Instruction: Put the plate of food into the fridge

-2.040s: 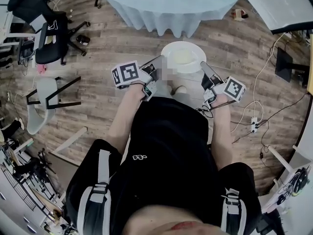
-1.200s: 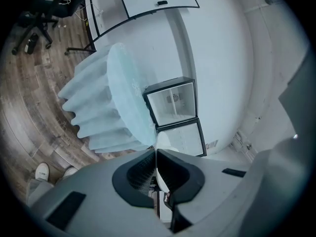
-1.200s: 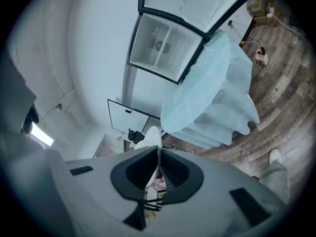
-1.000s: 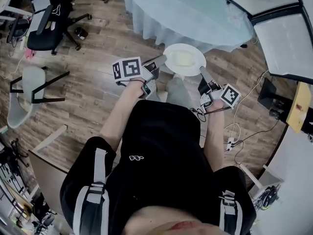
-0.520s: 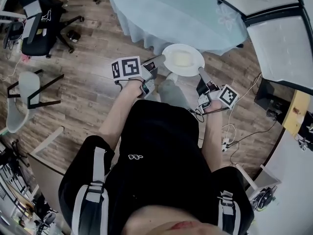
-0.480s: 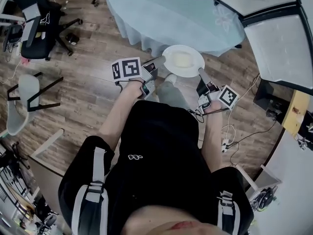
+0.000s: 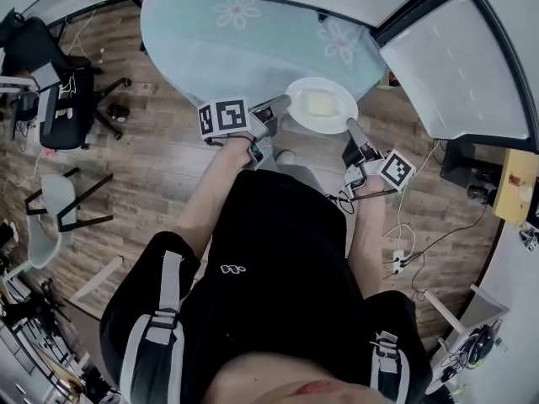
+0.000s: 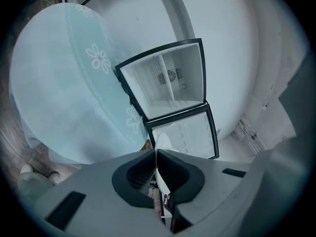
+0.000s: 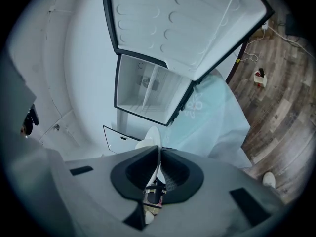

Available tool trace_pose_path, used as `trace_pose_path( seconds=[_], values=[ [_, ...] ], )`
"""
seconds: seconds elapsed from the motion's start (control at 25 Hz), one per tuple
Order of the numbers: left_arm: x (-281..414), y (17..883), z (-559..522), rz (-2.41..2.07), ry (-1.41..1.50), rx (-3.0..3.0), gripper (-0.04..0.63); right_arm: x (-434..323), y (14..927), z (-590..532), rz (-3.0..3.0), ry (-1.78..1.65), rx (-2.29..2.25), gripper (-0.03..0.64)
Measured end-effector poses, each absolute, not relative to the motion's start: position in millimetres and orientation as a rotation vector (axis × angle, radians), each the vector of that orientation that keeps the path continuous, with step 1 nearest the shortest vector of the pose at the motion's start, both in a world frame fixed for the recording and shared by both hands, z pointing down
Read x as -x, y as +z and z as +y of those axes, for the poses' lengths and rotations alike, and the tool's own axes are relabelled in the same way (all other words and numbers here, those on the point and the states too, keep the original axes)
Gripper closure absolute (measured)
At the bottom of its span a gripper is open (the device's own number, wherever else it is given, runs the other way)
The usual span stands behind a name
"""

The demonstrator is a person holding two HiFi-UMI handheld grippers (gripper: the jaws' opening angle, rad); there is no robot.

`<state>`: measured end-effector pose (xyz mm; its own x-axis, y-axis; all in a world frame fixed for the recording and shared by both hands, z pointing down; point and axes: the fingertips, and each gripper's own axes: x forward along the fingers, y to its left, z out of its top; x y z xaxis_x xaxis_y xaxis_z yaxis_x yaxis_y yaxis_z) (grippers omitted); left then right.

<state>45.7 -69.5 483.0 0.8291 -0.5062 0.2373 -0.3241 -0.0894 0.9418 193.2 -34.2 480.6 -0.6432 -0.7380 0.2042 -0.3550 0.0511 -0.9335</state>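
A white plate (image 7: pixel 320 106) with pale yellow food on it is held level in front of me, over the edge of the blue-clothed table. My left gripper (image 7: pixel 280 104) is shut on its left rim and my right gripper (image 7: pixel 351 128) is shut on its right rim. In the left gripper view the plate's rim (image 8: pixel 161 143) runs edge-on between the shut left gripper (image 8: pixel 157 154). The right gripper (image 9: pixel 159 152) pinches the plate's rim (image 9: pixel 151 136) likewise. The white fridge (image 8: pixel 170 80) stands open ahead, its door (image 7: pixel 446 66) swung wide and its inside (image 9: pixel 147 90) bare.
A round table with a light blue flowered cloth (image 7: pixel 244 32) lies directly ahead between me and the fridge. Black office chairs (image 7: pixel 50 99) and a grey chair (image 7: pixel 50 200) stand left on the wood floor. Cables and a power strip (image 7: pixel 400 259) lie at the right.
The view has swung and moved toward the table and the open fridge, which now fill the top of the head view. Both grippers still hold the plate the same way.
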Motion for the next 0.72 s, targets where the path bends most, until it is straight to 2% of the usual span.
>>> trace_pose_path(
  seconds=[0.2,0.72],
  values=[
    [-54.6,495.7,-80.6,-0.644,-0.128,-1.685,0.580,-205.4,500.5,-43.3,1.965,-1.644,1.131,0.597],
    [-10.7,509.5,-181.4,-0.723,-0.127,-1.628,0.580,-162.6,512.0,-153.2,1.993,-1.714,1.085,0.597]
  ],
)
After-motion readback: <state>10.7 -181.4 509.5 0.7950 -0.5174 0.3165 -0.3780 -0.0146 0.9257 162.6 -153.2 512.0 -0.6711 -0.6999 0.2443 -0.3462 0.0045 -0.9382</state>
